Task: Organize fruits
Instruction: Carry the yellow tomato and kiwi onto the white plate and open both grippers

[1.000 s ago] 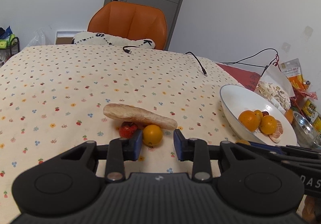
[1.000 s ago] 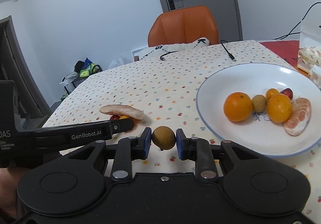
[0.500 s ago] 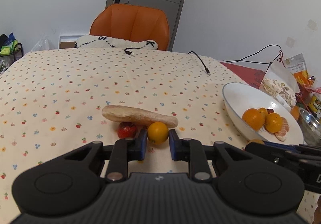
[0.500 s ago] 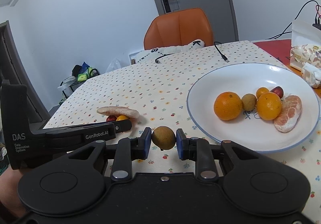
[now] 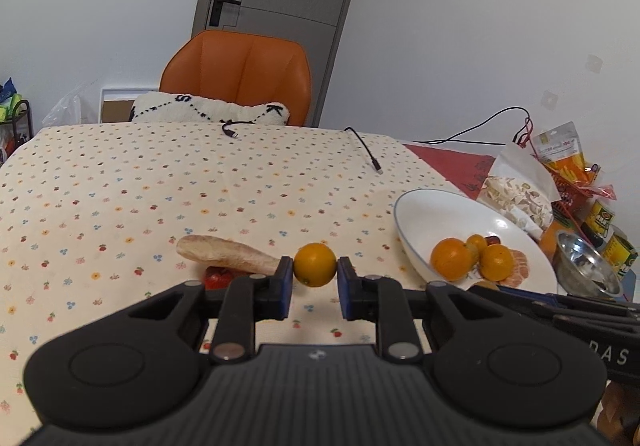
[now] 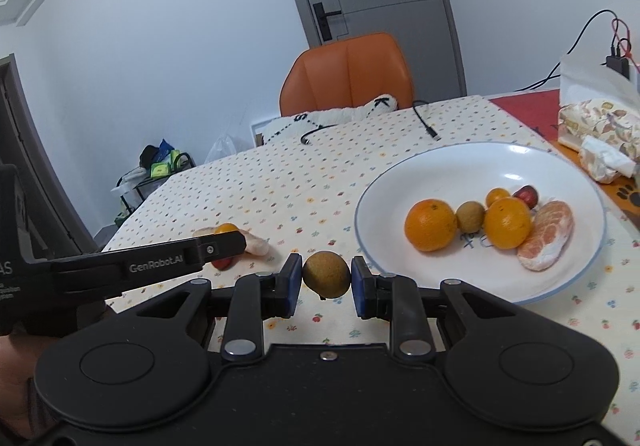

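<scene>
While both grippers clamp fruit, the right gripper (image 6: 326, 280), gripping a brown longan (image 6: 326, 274), sits nearer the white plate (image 6: 400, 186) on its right than the left gripper (image 5: 315, 282) with its small orange (image 5: 315, 264)

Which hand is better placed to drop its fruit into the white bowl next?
Right. Its gripper, shut on the round brownish fruit, sits beside the white blue-rimmed bowl; the left gripper, holding the small orange, is farther off.

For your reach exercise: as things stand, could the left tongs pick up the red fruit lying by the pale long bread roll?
Probably not: the left tongs are shut on a small orange, leaving no free grip for the red fruit.
</scene>
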`<state>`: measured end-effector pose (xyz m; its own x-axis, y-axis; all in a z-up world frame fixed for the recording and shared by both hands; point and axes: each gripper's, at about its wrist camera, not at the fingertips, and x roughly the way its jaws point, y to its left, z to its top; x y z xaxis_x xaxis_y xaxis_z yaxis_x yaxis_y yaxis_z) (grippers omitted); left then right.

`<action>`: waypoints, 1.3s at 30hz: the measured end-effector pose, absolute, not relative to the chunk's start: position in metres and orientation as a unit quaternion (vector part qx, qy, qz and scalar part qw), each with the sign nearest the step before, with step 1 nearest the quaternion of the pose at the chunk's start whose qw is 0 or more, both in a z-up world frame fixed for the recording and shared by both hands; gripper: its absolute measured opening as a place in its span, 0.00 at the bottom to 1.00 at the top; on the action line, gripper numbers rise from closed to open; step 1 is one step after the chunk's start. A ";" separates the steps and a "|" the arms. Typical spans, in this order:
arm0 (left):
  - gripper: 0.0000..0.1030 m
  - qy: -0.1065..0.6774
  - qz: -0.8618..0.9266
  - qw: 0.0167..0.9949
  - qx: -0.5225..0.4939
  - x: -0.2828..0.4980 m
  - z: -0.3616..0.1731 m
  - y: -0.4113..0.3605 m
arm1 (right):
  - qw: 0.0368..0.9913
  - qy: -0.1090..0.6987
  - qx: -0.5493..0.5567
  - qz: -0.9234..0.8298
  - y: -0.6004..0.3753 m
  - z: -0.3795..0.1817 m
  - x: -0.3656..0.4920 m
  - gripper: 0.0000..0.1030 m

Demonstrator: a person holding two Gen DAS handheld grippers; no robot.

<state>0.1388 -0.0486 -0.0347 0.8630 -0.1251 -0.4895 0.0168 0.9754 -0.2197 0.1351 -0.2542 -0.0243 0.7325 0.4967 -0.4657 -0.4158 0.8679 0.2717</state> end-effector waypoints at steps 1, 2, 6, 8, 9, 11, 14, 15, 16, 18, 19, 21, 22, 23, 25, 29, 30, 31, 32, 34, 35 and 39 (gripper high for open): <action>0.21 0.258 -0.040 0.960 -0.104 0.138 -0.033 -0.051 | 0.929 0.269 0.076 0.244 -0.257 -0.023 0.135 0.24; 0.21 0.257 -0.042 0.960 -0.104 0.137 -0.032 -0.053 | 0.930 0.267 0.076 0.242 -0.259 -0.022 0.134 0.24; 0.21 0.253 -0.053 0.961 -0.103 0.136 -0.027 -0.061 | 0.932 0.263 0.079 0.235 -0.268 -0.020 0.133 0.24; 0.21 0.251 -0.057 0.961 -0.101 0.134 -0.024 -0.066 | 0.934 0.261 0.080 0.232 -0.271 -0.019 0.131 0.24; 0.21 0.250 -0.060 0.961 -0.099 0.134 -0.023 -0.068 | 0.934 0.260 0.081 0.230 -0.273 -0.018 0.131 0.24; 0.21 0.248 -0.066 0.962 -0.096 0.134 -0.020 -0.073 | 0.936 0.257 0.082 0.227 -0.277 -0.017 0.130 0.24; 0.21 0.246 -0.076 0.962 -0.091 0.135 -0.017 -0.082 | 0.938 0.254 0.084 0.221 -0.283 -0.016 0.129 0.24; 0.21 0.246 -0.079 0.962 -0.089 0.135 -0.016 -0.085 | 0.939 0.253 0.085 0.218 -0.285 -0.016 0.129 0.24; 0.21 0.245 -0.083 0.962 -0.088 0.136 -0.016 -0.088 | 0.939 0.252 0.087 0.215 -0.288 -0.016 0.129 0.24; 0.21 0.245 -0.090 0.961 -0.086 0.137 -0.015 -0.093 | 0.941 0.250 0.088 0.209 -0.293 -0.015 0.129 0.24; 0.21 0.245 -0.093 0.961 -0.085 0.137 -0.014 -0.096 | 0.942 0.250 0.089 0.206 -0.296 -0.015 0.130 0.24; 0.21 0.244 -0.099 0.961 -0.084 0.139 -0.013 -0.100 | 0.944 0.249 0.091 0.198 -0.300 -0.015 0.129 0.24; 0.21 0.244 -0.102 0.961 -0.084 0.139 -0.013 -0.102 | 0.944 0.249 0.092 0.194 -0.303 -0.015 0.129 0.24; 0.21 0.243 -0.104 0.961 -0.084 0.140 -0.012 -0.104 | 0.945 0.249 0.094 0.190 -0.306 -0.015 0.130 0.24; 0.21 0.242 -0.108 0.960 -0.084 0.142 -0.012 -0.107 | 0.946 0.250 0.097 0.181 -0.311 -0.016 0.132 0.24; 0.21 0.243 -0.115 0.960 -0.083 0.146 -0.012 -0.112 | 0.948 0.253 0.101 0.164 -0.320 -0.019 0.136 0.24; 0.21 0.243 -0.117 0.959 -0.083 0.147 -0.012 -0.114 | 0.949 0.253 0.101 0.160 -0.322 -0.020 0.137 0.24; 0.21 0.244 -0.119 0.959 -0.083 0.148 -0.012 -0.115 | 0.949 0.253 0.102 0.157 -0.323 -0.020 0.138 0.24; 0.21 0.244 -0.120 0.959 -0.083 0.149 -0.013 -0.117 | 0.949 0.254 0.104 0.154 -0.324 -0.021 0.139 0.24; 0.21 0.245 -0.124 0.958 -0.083 0.151 -0.013 -0.119 | 0.950 0.254 0.110 0.145 -0.327 -0.022 0.141 0.28; 0.21 0.245 -0.126 0.958 -0.082 0.151 -0.013 -0.120 | 0.951 0.251 0.113 0.141 -0.329 -0.023 0.141 0.29; 0.21 0.246 -0.133 0.957 -0.077 0.155 -0.013 -0.127 | 0.953 0.244 0.114 0.140 -0.332 -0.022 0.140 0.32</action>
<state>0.1554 -0.1273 -0.0128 0.8432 -0.2923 -0.4512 0.2167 0.9529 -0.2124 0.1400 -0.3318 -0.0223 0.8418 0.3218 -0.4335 -0.2100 0.9349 0.2863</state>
